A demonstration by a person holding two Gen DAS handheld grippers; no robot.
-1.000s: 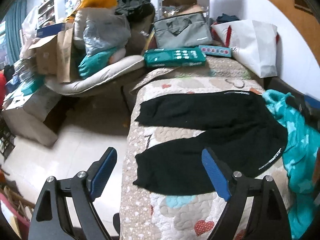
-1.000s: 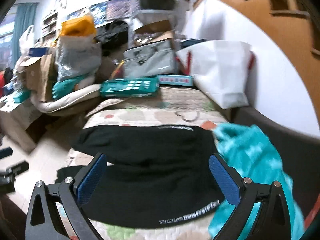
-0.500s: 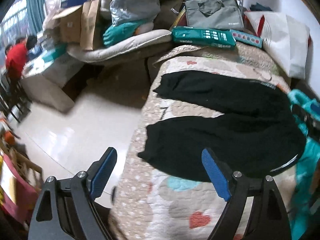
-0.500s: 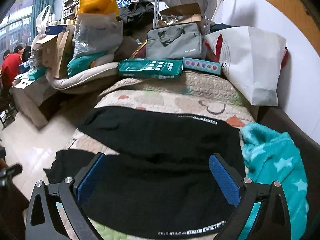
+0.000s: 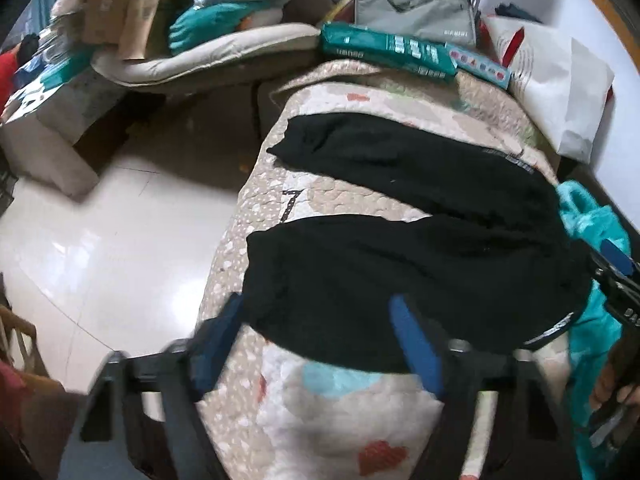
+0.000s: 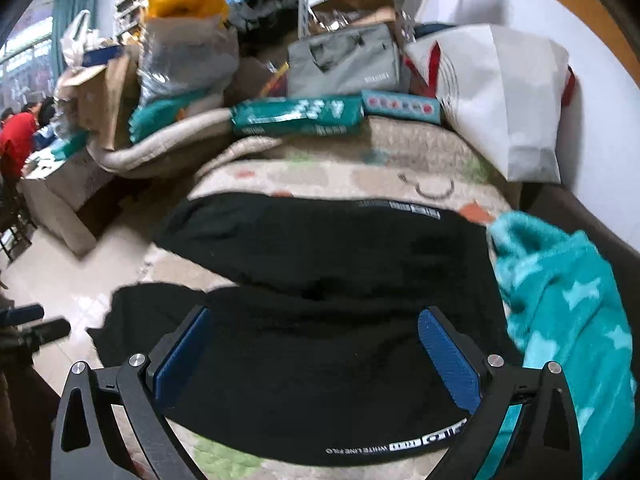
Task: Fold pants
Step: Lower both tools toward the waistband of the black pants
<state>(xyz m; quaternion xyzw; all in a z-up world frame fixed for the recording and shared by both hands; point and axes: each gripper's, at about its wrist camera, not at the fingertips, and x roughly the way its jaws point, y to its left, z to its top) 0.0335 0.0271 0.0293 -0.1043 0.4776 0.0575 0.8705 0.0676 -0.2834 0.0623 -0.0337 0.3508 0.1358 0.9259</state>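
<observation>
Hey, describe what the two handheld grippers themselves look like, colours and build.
Both match: the right gripper and left gripper have black angular frames with triangular cutouts, silver screw heads at the joints, and jaws lined with flat blue ribbed pads. No cables or sleeves show; the left one is motion-blurred.

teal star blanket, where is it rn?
The teal star blanket is bunched at the right side of the right wrist view, on the quilt against the waistband end of the black pants, below the white bag.

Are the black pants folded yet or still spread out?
Spread out: the black pants lie flat on the quilt, both legs apart, quilt showing between them.
</observation>
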